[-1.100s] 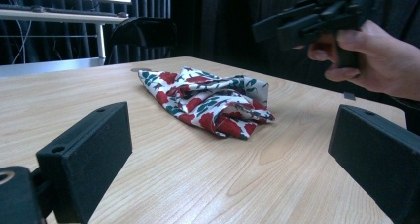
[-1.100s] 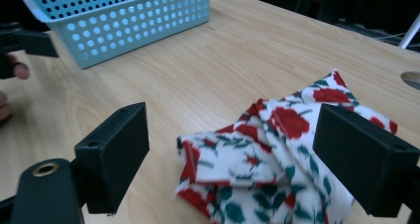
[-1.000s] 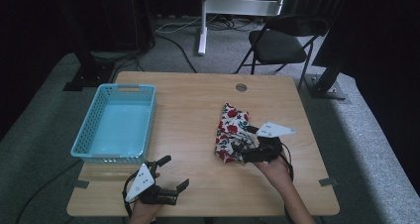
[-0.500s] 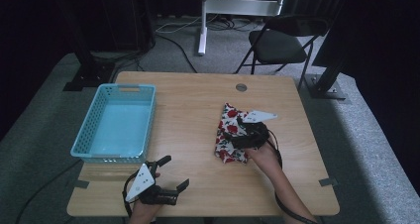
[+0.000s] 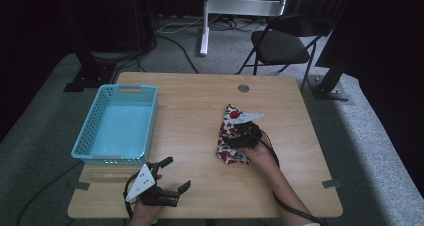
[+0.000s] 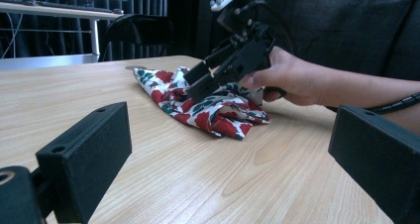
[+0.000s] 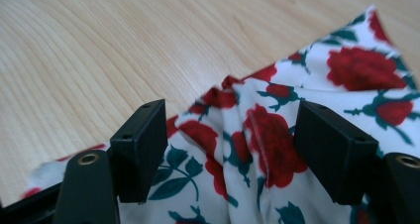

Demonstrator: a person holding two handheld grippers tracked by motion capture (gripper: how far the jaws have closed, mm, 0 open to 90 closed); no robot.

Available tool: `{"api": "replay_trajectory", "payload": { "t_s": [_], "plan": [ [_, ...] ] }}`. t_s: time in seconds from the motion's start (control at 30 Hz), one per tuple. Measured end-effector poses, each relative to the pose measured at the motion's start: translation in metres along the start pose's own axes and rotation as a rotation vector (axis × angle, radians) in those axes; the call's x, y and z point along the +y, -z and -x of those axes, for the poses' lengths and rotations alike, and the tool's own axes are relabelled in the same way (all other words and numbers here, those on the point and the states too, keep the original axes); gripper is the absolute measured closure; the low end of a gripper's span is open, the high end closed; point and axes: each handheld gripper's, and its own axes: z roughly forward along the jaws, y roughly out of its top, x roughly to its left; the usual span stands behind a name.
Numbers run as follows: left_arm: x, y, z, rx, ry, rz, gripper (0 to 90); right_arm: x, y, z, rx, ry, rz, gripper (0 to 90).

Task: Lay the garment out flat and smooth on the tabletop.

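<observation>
The floral cloth (image 5: 230, 136) lies crumpled on the right half of the wooden table (image 5: 190, 111), a little nearer the near edge than the far one. It is white with red roses and green leaves.

The right gripper (image 5: 239, 134) is low over the cloth. Its jaws have just been closing, but they are not yet together: in the right gripper view a raised fold of the cloth (image 7: 257, 135) stands between the two black jaws, and the pads do not press on it yet. In the left gripper view the right gripper (image 6: 210, 78) points down at a slant onto the cloth (image 6: 208, 107).

The left gripper (image 5: 172, 173) rests at the near left edge of the table, well apart from the cloth. Its jaws are wide apart with nothing between them.

A light blue basket (image 5: 100, 111) stands on the left side of the table, far from the cloth.
</observation>
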Motion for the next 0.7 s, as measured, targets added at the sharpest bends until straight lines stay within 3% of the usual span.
{"api": "replay_trajectory", "payload": {
  "t_s": [0.2,0.33,0.47,0.6,0.7],
  "plan": [
    [0.0,0.0,0.0,0.0,-0.002,-0.003,3.4,-0.003,-0.01,-0.003,-0.005,0.013,-0.018,32.0],
    [0.0,0.0,0.0,0.004,0.0,-0.003,3.4,-0.005,-0.012,-0.009,-0.049,0.061,-0.027,47.2],
    [0.0,0.0,-0.002,0.0,0.025,0.002,3.4,-0.005,-0.01,-0.018,-0.005,0.086,-0.026,55.5],
    [0.0,0.0,-0.001,-0.002,0.012,-0.005,3.4,-0.006,-0.006,-0.038,0.013,0.152,-0.044,61.0],
    [0.0,0.0,-0.001,-0.002,0.012,-0.004,3.4,-0.008,-0.002,-0.049,0.027,0.164,-0.051,67.5]
  ]
}}
